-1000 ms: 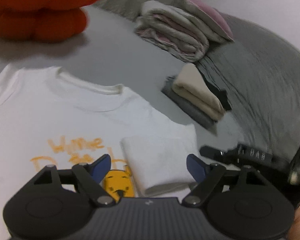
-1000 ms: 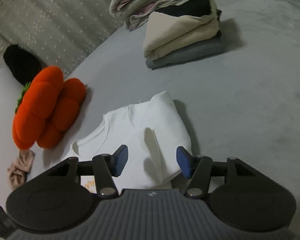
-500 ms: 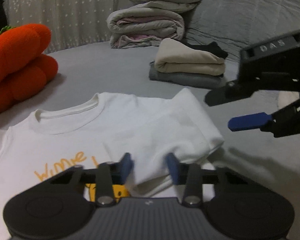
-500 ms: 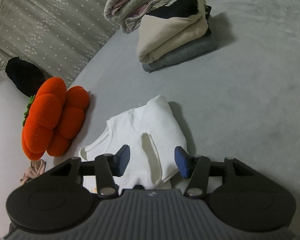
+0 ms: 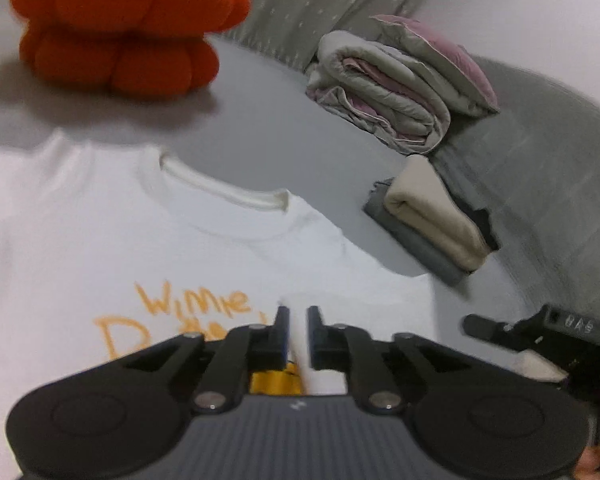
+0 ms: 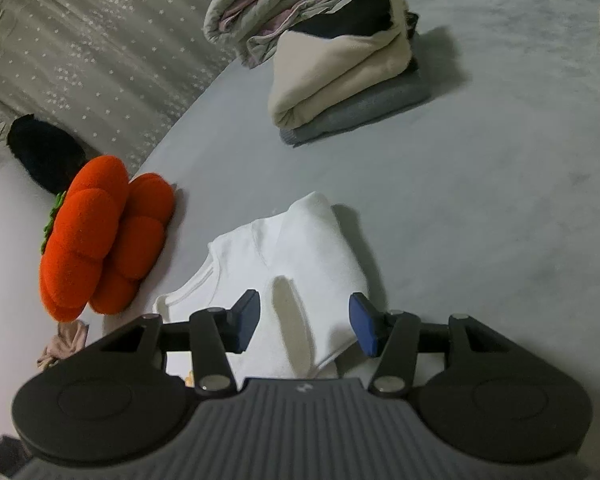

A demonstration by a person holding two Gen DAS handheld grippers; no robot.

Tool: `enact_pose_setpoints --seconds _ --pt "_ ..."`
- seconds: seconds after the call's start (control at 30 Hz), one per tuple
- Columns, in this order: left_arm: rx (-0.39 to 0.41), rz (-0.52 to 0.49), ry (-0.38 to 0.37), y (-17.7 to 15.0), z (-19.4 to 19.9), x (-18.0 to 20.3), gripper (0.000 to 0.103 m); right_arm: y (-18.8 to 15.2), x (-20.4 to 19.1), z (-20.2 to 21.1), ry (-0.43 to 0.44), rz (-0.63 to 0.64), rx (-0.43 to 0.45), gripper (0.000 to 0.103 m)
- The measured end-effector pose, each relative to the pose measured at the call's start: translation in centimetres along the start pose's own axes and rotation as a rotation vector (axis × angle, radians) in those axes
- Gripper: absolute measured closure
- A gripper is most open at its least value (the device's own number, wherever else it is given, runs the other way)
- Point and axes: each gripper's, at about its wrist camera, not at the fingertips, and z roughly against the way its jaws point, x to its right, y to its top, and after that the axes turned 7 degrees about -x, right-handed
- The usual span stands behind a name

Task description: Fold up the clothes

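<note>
In the left wrist view, an orange pumpkin cushion (image 5: 120,28) is seen far ahead and to the left of the left gripper (image 5: 298,330). The white T-shirt (image 5: 140,248) is spread flat on the grey bed (image 5: 260,132) directly beneath and ahead of that gripper, whose jaws are drawn nearly together with a fold of the shirt's white cloth pinched between them. A stack of folded clothes (image 5: 432,220) is seen ahead to the right.

In the right wrist view, the right gripper (image 6: 304,322) is held above the shirt's folded sleeve edge (image 6: 300,272), its jaws spread wide apart with nothing gripped.
</note>
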Motion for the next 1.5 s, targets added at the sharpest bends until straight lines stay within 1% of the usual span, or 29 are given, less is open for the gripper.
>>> enact_pose_setpoints --seconds 0.1,0.13,0.2,0.23,0.27,0.3,0.37,0.43,0.5,0.57,0.67,0.73,0.93,0.97,1.0,1.03,1.1,1.13,1.17,1.23,1.27,1.3,1.37,1.43,1.47,1.5 --pt "-0.031 0.021 -0.045 -0.2 -0.5 0.3 0.071 0.1 0.3 -0.6 0.12 -0.048 -0.051 0.05" --pt "-0.042 0.028 -0.059 -0.2 -0.7 0.4 0.069 0.1 0.3 -0.9 0.135 -0.055 -0.06 0.05" --pt "-0.062 0.042 -0.089 -0.3 -1.1 0.5 0.06 0.0 0.1 -1.4 0.113 -0.04 -0.073 0.05" --pt "-0.073 0.049 -0.104 -0.4 -1.3 0.6 0.058 0.0 -0.1 -1.6 0.085 -0.029 -0.079 0.05" --pt "-0.081 0.041 -0.104 -0.4 -1.4 0.8 0.054 -0.1 -0.2 -2.0 0.054 -0.019 -0.087 0.05" --pt "-0.088 0.015 -0.086 -0.5 -1.6 1.1 0.049 -0.2 -0.1 -2.4 0.028 -0.014 -0.097 0.05" --pt "-0.11 -0.048 -0.041 -0.8 -1.8 1.8 0.043 -0.5 0.0 -3.0 0.012 -0.02 -0.116 0.051" --pt "-0.119 -0.127 -0.008 -1.3 -2.1 2.7 0.042 -0.8 0.0 -3.5 0.013 -0.031 -0.128 0.059" --pt "-0.122 -0.21 0.02 -1.8 -2.3 3.7 0.04 -0.9 0.0 -3.7 0.027 -0.037 -0.13 0.077" --pt "-0.125 -0.292 0.048 -2.3 -2.5 4.7 0.037 -0.9 0.0 -3.6 0.065 -0.052 -0.137 0.083" --pt "-0.11 -0.389 0.064 -3.0 -2.5 5.9 0.033 -0.9 -0.3 -2.9 0.119 -0.045 -0.133 0.084" --pt "-0.086 -0.428 0.079 -3.3 -2.4 6.3 0.033 -0.8 -0.7 -2.4 0.16 -0.031 -0.131 0.085" --pt "0.003 -0.447 0.124 -3.6 -2.4 6.5 0.035 -1.3 -2.7 -1.6 0.264 0.03 -0.14 0.085" --pt "0.02 -0.442 0.134 -3.5 -2.4 6.4 0.04 -1.4 -2.9 -1.6 0.274 0.041 -0.141 0.085" --pt "0.035 -0.432 0.144 -3.4 -2.4 6.3 0.048 -1.5 -3.1 -1.6 0.281 0.05 -0.142 0.085" --pt "0.042 -0.406 0.143 -3.2 -2.4 6.0 0.052 -1.6 -3.4 -1.6 0.289 0.06 -0.143 0.085" --pt "0.043 -0.325 0.124 -2.5 -2.3 4.9 0.07 -1.8 -3.8 -1.6 0.292 0.084 -0.143 0.084" --pt "0.043 -0.284 0.114 -2.1 -2.2 4.3 0.072 -1.9 -4.0 -1.6 0.288 0.097 -0.141 0.083" --pt "0.039 -0.247 0.101 -1.9 -2.1 3.7 0.072 -1.9 -4.2 -1.5 0.275 0.109 -0.135 0.08" --pt "0.023 -0.18 0.069 -1.6 -1.8 2.1 0.072 -1.9 -4.7 -1.2 0.237 0.14 -0.12 0.079" --pt "0.015 -0.146 0.053 -1.5 -1.7 1.3 0.072 -1.9 -5.1 -0.9 0.212 0.173 -0.111 0.076" --pt "0.007 -0.113 0.037 -1.3 -1.5 0.5 0.072 -1.9 -5.3 -0.5 0.181 0.202 -0.093 0.063" --pt "-0.009 -0.046 0.005 -1.0 -1.2 -1.1 0.071 -2.1 -5.5 0.4 0.115 0.252 -0.046 0.047" --pt "-0.024 0.022 -0.027 -0.8 -1.0 -2.7 0.068 -2.2 -5.4 1.2 0.066 0.291 -0.014 0.047" --pt "-0.032 0.055 -0.043 -0.6 -0.8 -3.5 0.063 -2.3 -5.1 1.4 0.049 0.29 -0.012 0.047" --pt "-0.04 0.089 -0.059 -0.5 -0.7 -4.3 0.061 -2.4 -4.7 1.6 0.034 0.283 -0.012 0.047"
